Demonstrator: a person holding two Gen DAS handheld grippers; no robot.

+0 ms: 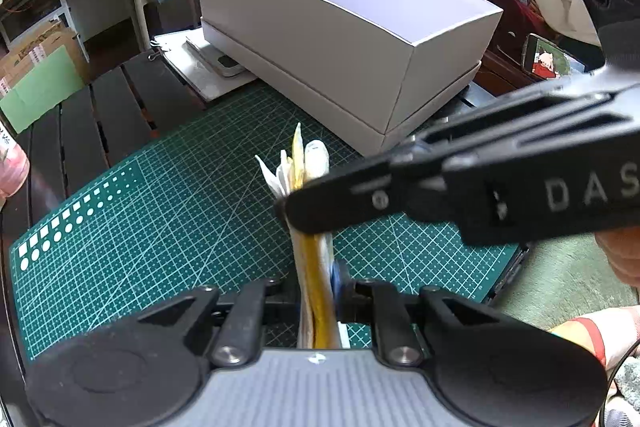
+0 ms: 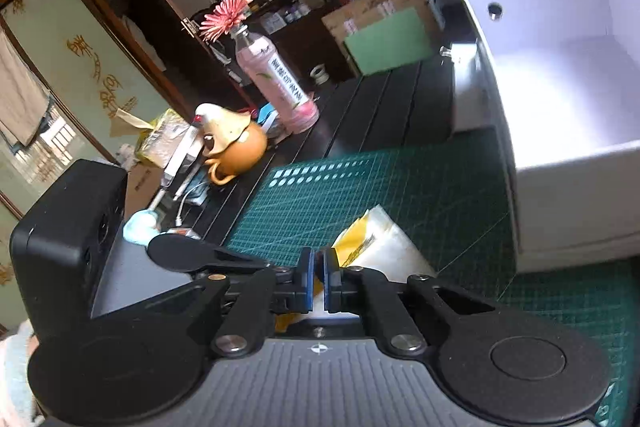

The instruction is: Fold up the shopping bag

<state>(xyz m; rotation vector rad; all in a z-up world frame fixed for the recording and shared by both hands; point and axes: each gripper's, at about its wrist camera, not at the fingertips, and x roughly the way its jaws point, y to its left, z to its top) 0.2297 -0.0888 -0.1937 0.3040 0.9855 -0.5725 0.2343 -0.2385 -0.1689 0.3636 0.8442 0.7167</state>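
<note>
The left gripper [image 1: 318, 291] is clamping the bag [image 1: 310, 195], its jaws nearly together with the bunched white-and-yellow plastic pinched between them. In the left wrist view the bag is standing up as a narrow folded strip, its long axis running straight away from this gripper toward the white box [image 1: 340, 27], raised over the green mat [image 1: 160, 207]. The right gripper [image 1: 286, 207] is reaching in from the right and crossing the strip about halfway up, its tip lying across the plastic, so both grippers are sitting on the same strip, the left at the near end, the right further along. The free tip is fanning out above the right gripper, well short of the box. A hand [image 1: 618, 259] is showing at the right edge behind that tool.

In the right wrist view the right gripper [image 2: 319, 277] is closed down, its blue pads [image 2: 308, 279] almost meeting; plastic is showing in the narrow gap below them, so it is probably gripping the bag [image 2: 380, 239], though the contact itself is hard to make out. The bag is spreading out ahead and slightly right, over the mat [image 2: 400, 179]. The box [image 2: 560, 107] is standing close on the right, the likeliest obstacle to any swing that way. A pink bottle [image 2: 276, 79] and an orange teapot [image 2: 232, 143] are sitting on the dark worktop [image 2: 380, 107] to the left, well apart from the bag.
</note>
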